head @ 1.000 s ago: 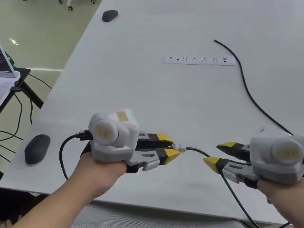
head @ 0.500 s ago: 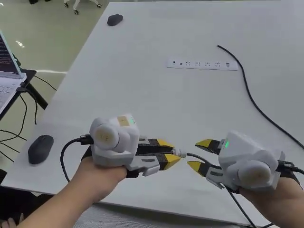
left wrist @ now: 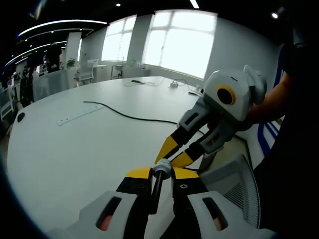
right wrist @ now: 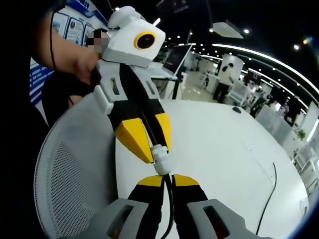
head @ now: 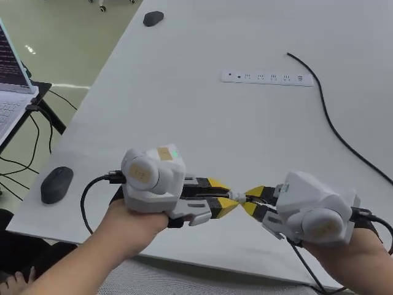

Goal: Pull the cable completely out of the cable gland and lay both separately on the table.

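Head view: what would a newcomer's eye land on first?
Two yellow-tipped grippers, tip to tip near the front edge of the white table. The left gripper pinches the small white cable gland, and the right gripper is closed on the black cable right where it leaves the gland. Farther back, a white power strip and a long black lead lie on the table.

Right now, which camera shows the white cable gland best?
Right gripper view: the cable gland appears large and side-on. The left gripper view shows it end-on; the head view, a tiny speck.
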